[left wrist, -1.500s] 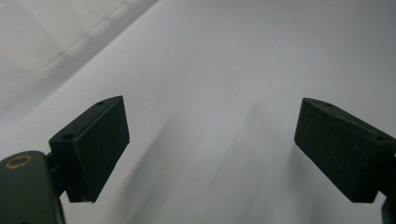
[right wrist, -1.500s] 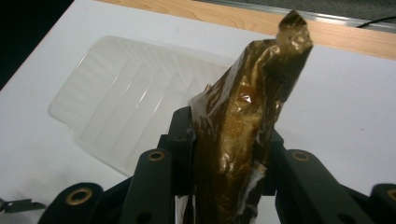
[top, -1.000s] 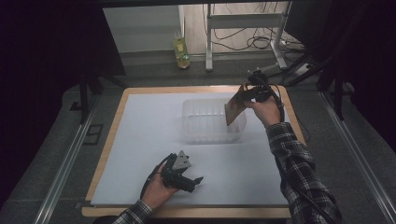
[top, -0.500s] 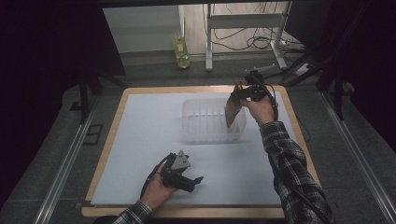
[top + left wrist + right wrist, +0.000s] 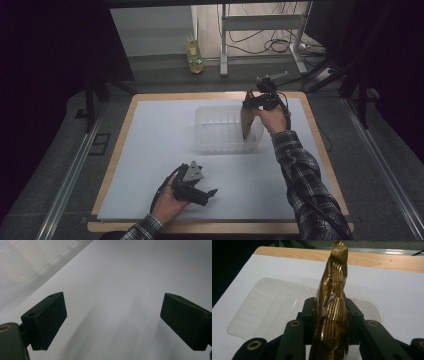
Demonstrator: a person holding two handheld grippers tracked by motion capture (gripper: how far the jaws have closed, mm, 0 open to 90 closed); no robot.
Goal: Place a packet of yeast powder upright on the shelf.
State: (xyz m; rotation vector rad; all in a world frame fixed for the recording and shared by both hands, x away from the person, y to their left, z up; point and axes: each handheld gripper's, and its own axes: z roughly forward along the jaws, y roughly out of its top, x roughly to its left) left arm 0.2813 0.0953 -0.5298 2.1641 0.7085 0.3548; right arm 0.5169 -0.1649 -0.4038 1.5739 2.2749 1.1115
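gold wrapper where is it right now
The gold wrapper is clamped in the right gripper, held above the right end of the clear plastic tray at the far side of the table.

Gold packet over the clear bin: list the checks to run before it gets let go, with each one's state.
1. Right gripper shut on the gold packet: ok.
2. Packet above the clear bin: ok.
3. Bin bare where the packet would land: ok.
4. Bin fully on the white sheet: ok.
5. Left gripper open, apart from the bin: ok.
6. Packet's lower end clear of the bin's floor: cannot tell.
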